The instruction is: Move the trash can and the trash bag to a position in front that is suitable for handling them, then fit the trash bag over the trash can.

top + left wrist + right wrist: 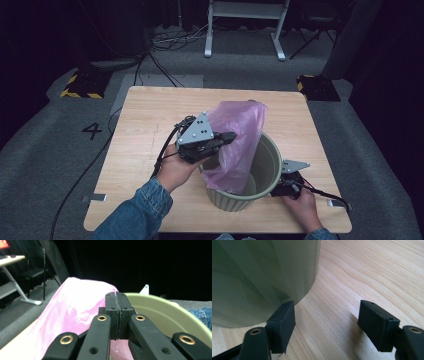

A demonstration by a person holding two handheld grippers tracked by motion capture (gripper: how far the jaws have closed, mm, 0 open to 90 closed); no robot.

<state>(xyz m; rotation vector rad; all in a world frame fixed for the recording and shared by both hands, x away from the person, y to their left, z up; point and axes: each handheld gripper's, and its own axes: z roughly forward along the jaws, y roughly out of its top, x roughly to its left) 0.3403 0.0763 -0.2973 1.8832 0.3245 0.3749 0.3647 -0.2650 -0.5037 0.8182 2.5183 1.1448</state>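
**Currently: pink bag half into the bin**

Left hand (175, 167), denim sleeve, reaches in from the bottom edge, forearm angled up and right, wrist raised above the table (150, 115). Left gripper (227, 137) points right, jaws pressed together on the pink plastic bag (240, 135); pinch confirmed in the left gripper view. Bag hangs partly inside the green waste bin (267, 165), the rest billowing above its rim. Bin stands on the near right part of the table. Right hand (302, 200) low at the bin's right side; right gripper (327, 322) jaws spread wide, one pad touching the bin wall, nothing between them.
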